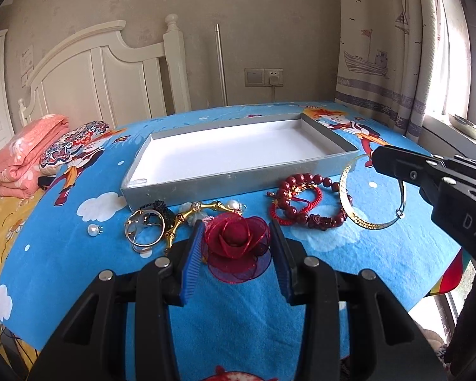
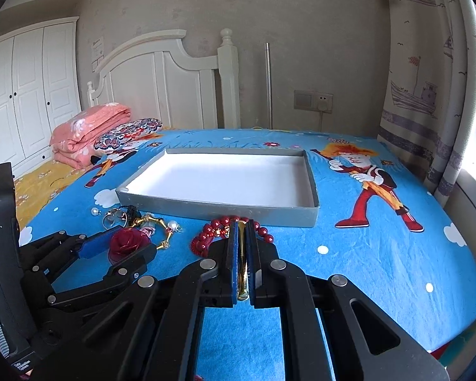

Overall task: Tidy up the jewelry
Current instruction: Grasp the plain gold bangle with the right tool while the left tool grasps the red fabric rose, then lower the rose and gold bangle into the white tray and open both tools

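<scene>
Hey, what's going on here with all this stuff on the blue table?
Someone is sorting jewelry with two handheld grippers. The right gripper is shut on a gold collar necklace. The left gripper is open, its fingers on either side of a red rose brooch. Red bead bracelets and a silver bangle lie loose in front of the grey tray, which holds nothing yet.

Blue cartoon-print bedsheet (image 1: 380, 254); grey tray (image 1: 206, 187) with white inside; dark red mesh rose (image 1: 236, 243); red beads (image 1: 301, 184); gold collar (image 1: 358, 219); pink floral quilt (image 1: 28, 152), left of frame.
</scene>
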A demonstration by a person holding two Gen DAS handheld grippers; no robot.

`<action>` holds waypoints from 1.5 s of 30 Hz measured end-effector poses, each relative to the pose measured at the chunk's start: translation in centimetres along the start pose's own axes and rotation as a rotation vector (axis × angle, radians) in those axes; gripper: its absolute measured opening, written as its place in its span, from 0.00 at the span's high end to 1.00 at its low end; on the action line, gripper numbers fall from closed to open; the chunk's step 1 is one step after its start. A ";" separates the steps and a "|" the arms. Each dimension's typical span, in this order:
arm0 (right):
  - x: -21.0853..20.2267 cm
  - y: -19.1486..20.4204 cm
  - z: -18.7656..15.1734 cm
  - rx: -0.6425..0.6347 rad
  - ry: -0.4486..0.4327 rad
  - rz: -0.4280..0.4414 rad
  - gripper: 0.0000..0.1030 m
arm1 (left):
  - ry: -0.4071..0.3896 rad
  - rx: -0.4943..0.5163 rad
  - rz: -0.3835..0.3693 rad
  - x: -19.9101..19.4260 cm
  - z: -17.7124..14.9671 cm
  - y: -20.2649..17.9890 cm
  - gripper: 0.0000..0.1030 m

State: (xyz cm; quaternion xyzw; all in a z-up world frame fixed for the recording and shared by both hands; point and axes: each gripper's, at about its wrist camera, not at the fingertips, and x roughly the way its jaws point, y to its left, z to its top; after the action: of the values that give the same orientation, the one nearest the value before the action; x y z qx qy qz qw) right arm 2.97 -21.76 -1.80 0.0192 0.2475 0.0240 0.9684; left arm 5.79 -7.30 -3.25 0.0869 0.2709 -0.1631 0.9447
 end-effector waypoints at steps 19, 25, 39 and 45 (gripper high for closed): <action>8.9 1.0 7.6 -0.030 0.001 -0.021 0.93 | 0.051 -0.088 0.156 8.6 10.1 6.0 0.61; 12.8 0.2 9.3 -0.013 0.052 -0.023 0.93 | 0.111 -0.098 0.184 13.1 11.7 7.2 0.61; 14.8 -1.0 9.1 0.001 0.113 -0.046 0.41 | 0.136 -0.080 0.239 14.9 11.8 6.9 0.33; 11.9 -1.5 8.1 -0.006 0.097 -0.034 0.41 | 0.073 -0.085 0.301 11.7 11.0 6.8 0.19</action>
State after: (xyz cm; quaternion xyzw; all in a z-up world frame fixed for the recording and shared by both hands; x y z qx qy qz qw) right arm 17.39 -22.79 -0.46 0.0112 0.2942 0.0092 0.9556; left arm 22.87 -6.77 0.13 0.0923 0.2958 -0.0046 0.9508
